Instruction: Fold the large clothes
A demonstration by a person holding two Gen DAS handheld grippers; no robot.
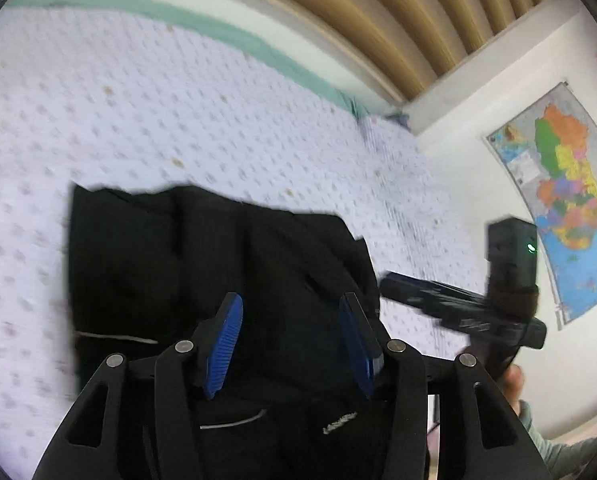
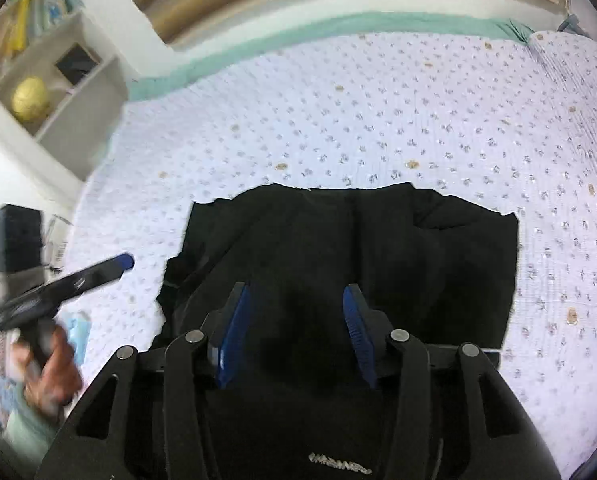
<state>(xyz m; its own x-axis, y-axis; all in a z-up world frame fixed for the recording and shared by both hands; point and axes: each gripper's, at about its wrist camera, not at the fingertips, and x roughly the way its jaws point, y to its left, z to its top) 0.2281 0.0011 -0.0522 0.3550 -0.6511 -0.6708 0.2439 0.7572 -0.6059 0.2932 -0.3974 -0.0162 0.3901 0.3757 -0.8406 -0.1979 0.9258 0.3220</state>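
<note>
A black garment [image 1: 202,264] lies partly folded on a bed with a white flower-print cover [image 1: 138,112]. It also shows in the right wrist view [image 2: 378,248], with a small white logo near the bottom edge. My left gripper [image 1: 290,340] is open and empty, held above the garment's near part. My right gripper [image 2: 298,332] is open and empty, also above the garment. The right gripper appears from the side in the left wrist view [image 1: 390,284], off the garment's right edge. The left gripper appears in the right wrist view [image 2: 124,262], left of the garment, blurred.
A wooden headboard [image 1: 398,20] and a green sheet edge [image 1: 218,28] run along the far side of the bed. A coloured map [image 1: 566,184] hangs on the wall. A white shelf unit [image 2: 50,80] with a yellow ball stands left of the bed.
</note>
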